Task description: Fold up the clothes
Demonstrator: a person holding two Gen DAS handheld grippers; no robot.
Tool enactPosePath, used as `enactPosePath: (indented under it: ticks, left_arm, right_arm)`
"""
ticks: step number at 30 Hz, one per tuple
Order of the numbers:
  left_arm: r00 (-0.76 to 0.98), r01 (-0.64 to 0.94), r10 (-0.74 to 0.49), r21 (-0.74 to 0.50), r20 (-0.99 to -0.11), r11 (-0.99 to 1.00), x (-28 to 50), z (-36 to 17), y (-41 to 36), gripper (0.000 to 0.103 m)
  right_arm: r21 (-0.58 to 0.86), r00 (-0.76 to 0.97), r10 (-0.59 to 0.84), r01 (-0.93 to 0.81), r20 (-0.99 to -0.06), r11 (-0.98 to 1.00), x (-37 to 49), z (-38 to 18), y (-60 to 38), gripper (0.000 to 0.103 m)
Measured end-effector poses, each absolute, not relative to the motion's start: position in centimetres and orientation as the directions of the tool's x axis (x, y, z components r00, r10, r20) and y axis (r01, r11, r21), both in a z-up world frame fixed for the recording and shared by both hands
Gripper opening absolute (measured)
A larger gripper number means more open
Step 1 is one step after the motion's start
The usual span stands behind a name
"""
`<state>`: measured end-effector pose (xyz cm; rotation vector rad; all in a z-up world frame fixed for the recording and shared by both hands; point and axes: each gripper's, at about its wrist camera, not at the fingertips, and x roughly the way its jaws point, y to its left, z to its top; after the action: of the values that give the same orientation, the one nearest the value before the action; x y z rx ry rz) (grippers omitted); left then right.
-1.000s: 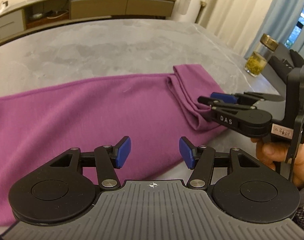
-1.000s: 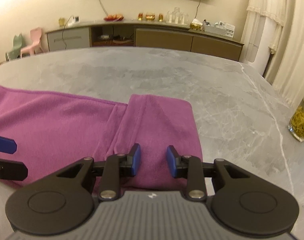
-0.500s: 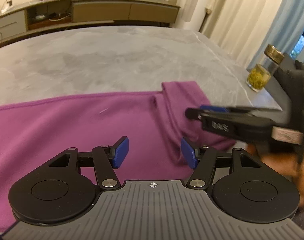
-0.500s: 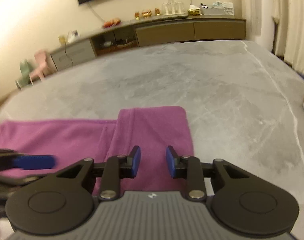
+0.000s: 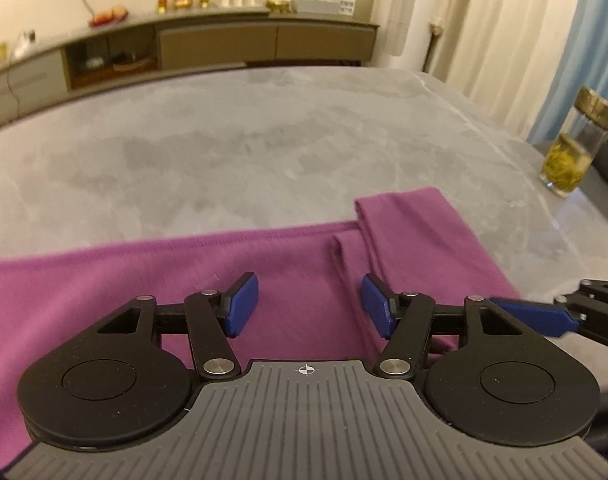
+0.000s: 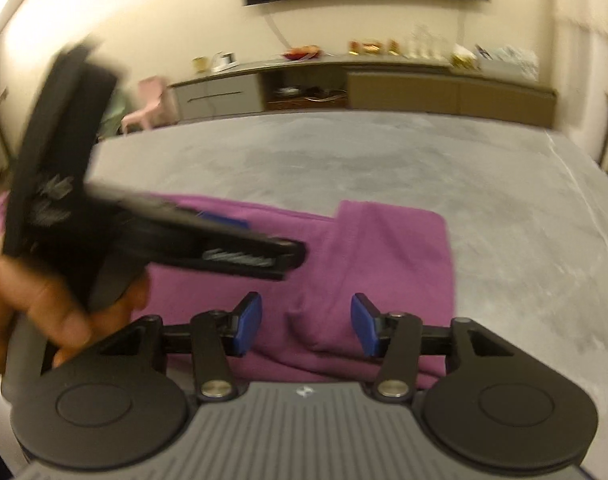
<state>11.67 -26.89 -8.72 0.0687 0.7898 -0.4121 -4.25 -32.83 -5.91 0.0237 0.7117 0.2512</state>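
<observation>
left wrist: jar [image 5: 571, 148] holds yellow-green contents.

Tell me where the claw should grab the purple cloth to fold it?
Probably the near right corner of the purple cloth, coming from the near table edge. That end is already doubled over into a thick flap whose edge faces the open right claw, giving it something to pinch.

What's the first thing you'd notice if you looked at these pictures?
The big purple cloth jumps out first, stretched across the near part of the grey marble table, with its right end folded over. Next come the two black grippers with blue jaws: the left gripper and the right gripper both hang open just above the cloth. Off at the table's right edge stands a glass jar of yellow-green stuff.
</observation>
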Motion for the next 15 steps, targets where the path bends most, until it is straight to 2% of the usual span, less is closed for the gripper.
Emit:
enactPosePath:
  ticks: [1, 2, 3, 4, 6, 11, 15]
  left_arm:
    - [0.634, 0.382, -0.326, -0.083, -0.701, 0.92, 11.9, -8.8, -26.9, 0.051]
    - [0.639, 0.379, -0.319, -0.074, -0.7, 0.922, 12.0, -9.0, -26.9, 0.051]
    - [0.64, 0.379, -0.316, -0.07, -0.7, 0.923, 12.2, -9.1, -26.9, 0.051]
    - [0.641, 0.38, -0.315, -0.067, -0.7, 0.923, 12.3, -9.2, -27.0, 0.052]
    - [0.644, 0.386, -0.312, -0.056, -0.699, 0.921, 12.5, -9.2, -27.1, 0.053]
    - [0.643, 0.396, -0.308, -0.04, -0.702, 0.917, 12.8, -9.3, -27.2, 0.057]
    - [0.65, 0.386, -0.295, -0.03, -0.7, 0.922, 13.0, -9.4, -27.2, 0.058]
  right_arm:
    - [0.079, 0.727, 0.216, -0.218, -0.652, 0.973, -4.1, -6.2, -32.3, 0.047]
    - [0.05, 0.725, 0.195, -0.217, -0.66, 0.975, -3.9, -6.5, -31.7, 0.036]
    - [0.051, 0.716, 0.194, -0.217, -0.671, 0.975, -3.8, -6.6, -31.6, 0.02]
    - [0.052, 0.706, 0.193, -0.216, -0.682, 0.975, -3.7, -6.7, -31.5, 0.02]
    - [0.052, 0.717, 0.194, -0.215, -0.669, 0.975, -4.2, -6.2, -31.5, 0.008]
    - [0.061, 0.749, 0.204, -0.214, -0.631, 0.975, -5.5, -5.1, -31.9, 0.005]
    - [0.04, 0.727, 0.209, -0.242, -0.654, 0.969, -5.4, -5.6, -31.3, 0.005]
